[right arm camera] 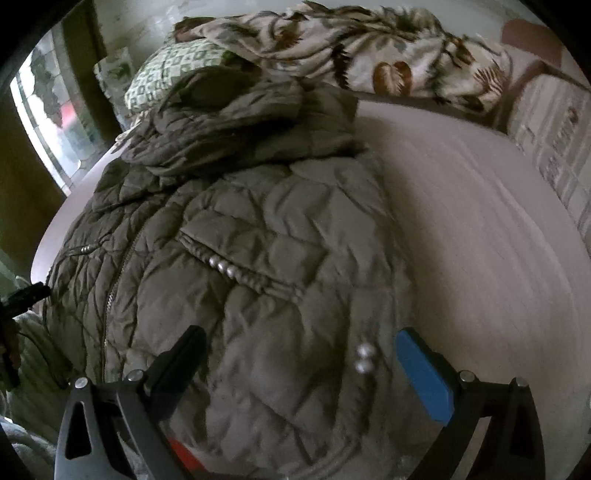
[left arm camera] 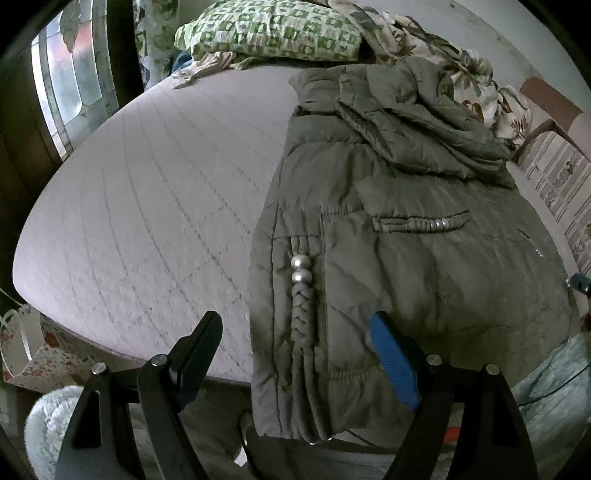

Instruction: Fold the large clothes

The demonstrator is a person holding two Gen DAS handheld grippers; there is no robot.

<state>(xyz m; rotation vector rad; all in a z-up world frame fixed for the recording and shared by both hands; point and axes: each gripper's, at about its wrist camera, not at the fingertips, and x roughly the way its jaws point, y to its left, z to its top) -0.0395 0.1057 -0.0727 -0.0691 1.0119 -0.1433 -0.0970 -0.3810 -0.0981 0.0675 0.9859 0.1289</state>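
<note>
Jacket (left arm camera: 406,221) overhangs the mattress's (left arm camera: 147,203) near edge; bare mattress left and right. Left gripper (left arm camera: 295,332) and right gripper (right arm camera: 299,343) gape, released, above the hem.

Mattress (left arm camera: 147,192) with pale quilted cover fills the centre; green-and-white checked pillow (left arm camera: 269,31) at 12 o'clock; leaf-print blanket (right arm camera: 369,48) bunched at 1 o'clock, touching the pillow; window (left arm camera: 66,85) at 10 o'clock; floral paper bag (left arm camera: 33,354) at 8 o'clock, below the mattress edge.

Dim window (left arm camera: 70,85) light, fisheye warp, slight blur.
</note>
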